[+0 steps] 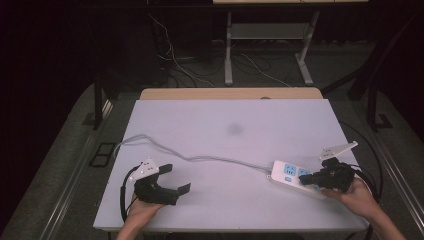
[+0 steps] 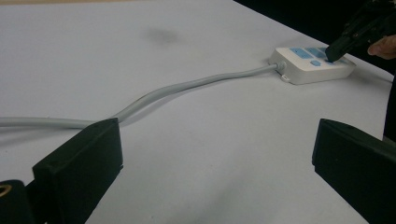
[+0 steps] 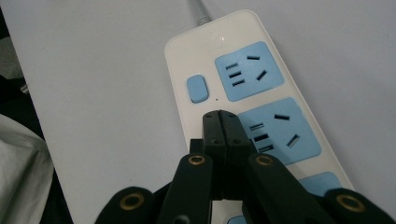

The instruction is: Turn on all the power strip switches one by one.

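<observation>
My right gripper (image 3: 221, 116) has its jaws pressed together with nothing between them, tips over the white power strip (image 1: 292, 178) near its blue switch (image 3: 196, 88). My left gripper (image 1: 170, 179) gapes wide and empty, resting low on the table (image 1: 225, 125) near its front left corner. The strip's grey cord (image 2: 187, 86) snakes across the white surface; a dark floor with loose cables lies beyond.
</observation>
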